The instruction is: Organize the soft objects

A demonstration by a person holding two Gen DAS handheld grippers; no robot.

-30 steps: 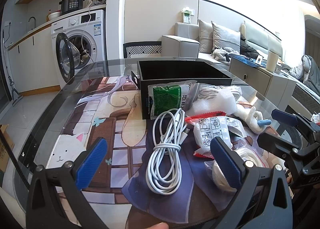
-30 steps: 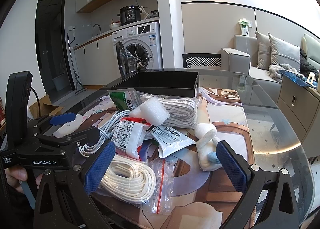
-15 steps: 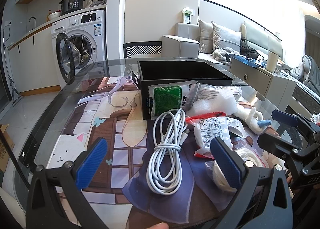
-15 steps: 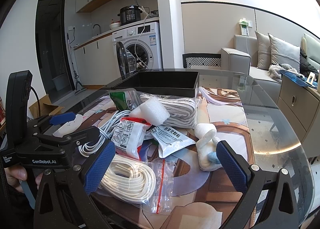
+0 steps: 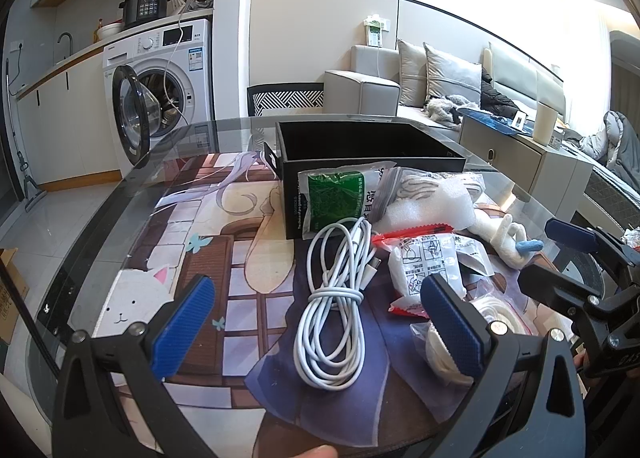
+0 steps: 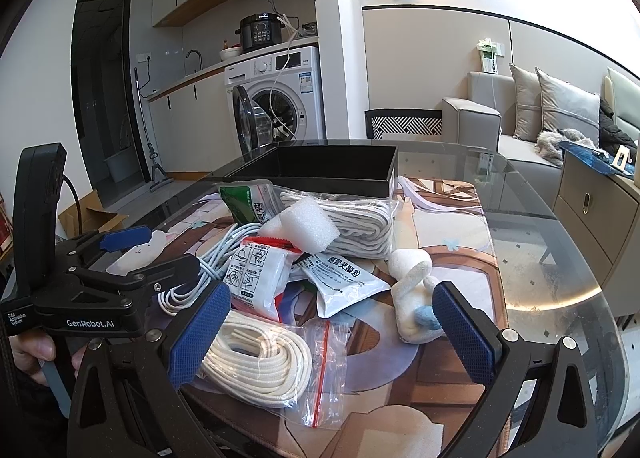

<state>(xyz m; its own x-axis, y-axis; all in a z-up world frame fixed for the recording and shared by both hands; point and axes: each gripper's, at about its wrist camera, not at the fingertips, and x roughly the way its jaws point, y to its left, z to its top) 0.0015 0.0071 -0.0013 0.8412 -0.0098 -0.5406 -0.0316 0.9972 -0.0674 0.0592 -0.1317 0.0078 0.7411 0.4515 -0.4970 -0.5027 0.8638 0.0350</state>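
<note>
Both hand-held grippers are held with jaws spread wide and nothing between them: the left gripper above a coiled white charging cable, the right gripper above a bagged cream rope. An open black rectangular box is seen behind the clutter on a glass table.

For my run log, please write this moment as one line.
left tool: open, empty | right tool: open, empty | black box: looks empty | white cable, bagged rope, foam block: on table mat
</note>
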